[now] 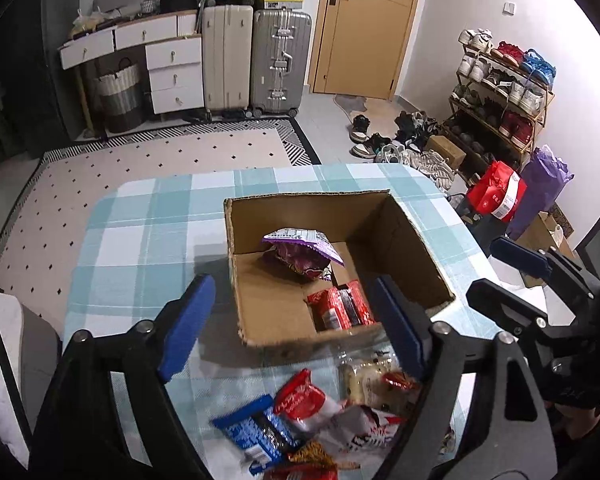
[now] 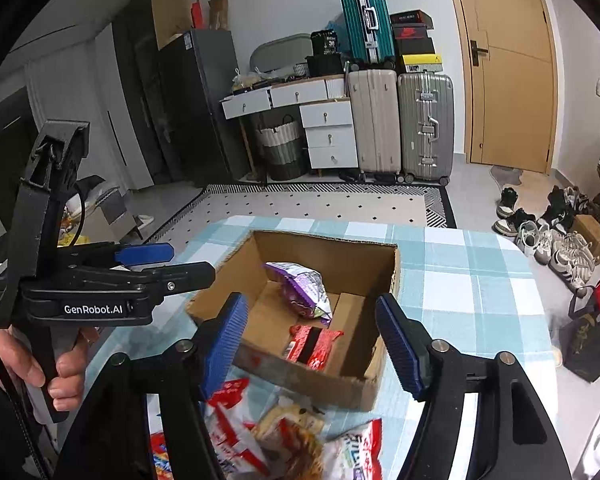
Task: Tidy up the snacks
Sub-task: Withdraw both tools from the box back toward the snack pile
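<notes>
The brown cardboard box (image 1: 336,268) stands open mid-table (image 1: 140,220), holding a purple bag (image 1: 304,254) and a red pack (image 1: 342,306). Loose snacks (image 1: 320,412) lie at the near edge. Left gripper (image 1: 296,328) and right gripper (image 2: 312,344): jaws wide apart, empty.

I see a brown cardboard box (image 1: 340,264) on a blue-and-white checked tablecloth (image 1: 148,232), holding a purple packet (image 1: 300,252) and a red packet (image 1: 340,304).
</notes>
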The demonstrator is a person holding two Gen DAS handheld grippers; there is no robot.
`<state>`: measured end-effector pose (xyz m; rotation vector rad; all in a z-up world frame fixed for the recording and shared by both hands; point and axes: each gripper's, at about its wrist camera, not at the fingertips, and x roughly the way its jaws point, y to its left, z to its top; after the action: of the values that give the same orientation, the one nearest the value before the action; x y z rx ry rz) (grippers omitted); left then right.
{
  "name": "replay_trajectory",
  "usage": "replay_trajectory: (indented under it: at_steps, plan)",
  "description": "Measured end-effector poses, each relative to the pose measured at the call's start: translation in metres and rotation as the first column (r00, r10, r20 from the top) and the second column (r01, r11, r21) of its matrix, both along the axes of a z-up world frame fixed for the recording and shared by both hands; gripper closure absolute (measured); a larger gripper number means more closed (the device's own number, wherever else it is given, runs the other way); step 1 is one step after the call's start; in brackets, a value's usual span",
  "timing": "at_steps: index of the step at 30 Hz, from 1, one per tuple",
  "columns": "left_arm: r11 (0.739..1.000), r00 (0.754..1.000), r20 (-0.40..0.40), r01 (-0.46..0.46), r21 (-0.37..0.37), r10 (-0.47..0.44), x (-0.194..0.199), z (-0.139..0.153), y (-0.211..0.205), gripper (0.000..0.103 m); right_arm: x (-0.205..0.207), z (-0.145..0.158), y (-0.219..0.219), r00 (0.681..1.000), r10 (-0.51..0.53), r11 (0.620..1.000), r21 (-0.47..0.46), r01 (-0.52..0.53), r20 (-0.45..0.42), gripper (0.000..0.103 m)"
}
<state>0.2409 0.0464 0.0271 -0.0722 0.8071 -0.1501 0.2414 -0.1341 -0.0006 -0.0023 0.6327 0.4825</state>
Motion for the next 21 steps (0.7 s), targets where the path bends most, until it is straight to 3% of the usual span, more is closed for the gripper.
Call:
replay_trajectory:
  at_steps: [4,11,16,21]
  plan:
    - [1.000,1.000,0.021,-0.010,0.011,0.009,-0.023,0.010,-0.001,0.020,-0.023,0.008,-0.001,1.000,0.002,1.000,-0.004,-0.002,0.020,0.031]
    - [0.999,0.999,0.037,-0.032,0.012,0.032,-0.060,0.021,-0.001,0.017,-0.066,0.022,-0.004,0.998,-0.003,1.000,0.003,0.003,0.066,0.018]
    - [0.999,0.997,0.063,-0.048,0.015,0.047,-0.089,0.027,0.000,0.004,-0.095,0.027,-0.007,0.997,-0.009,1.000,0.008,0.009,0.083,0.015]
    - [0.998,0.995,0.079,-0.056,0.007,0.055,-0.117,0.030,0.004,0.002,-0.118,0.031,-0.012,0.994,-0.021,1.000,0.012,0.020,0.105,0.011]
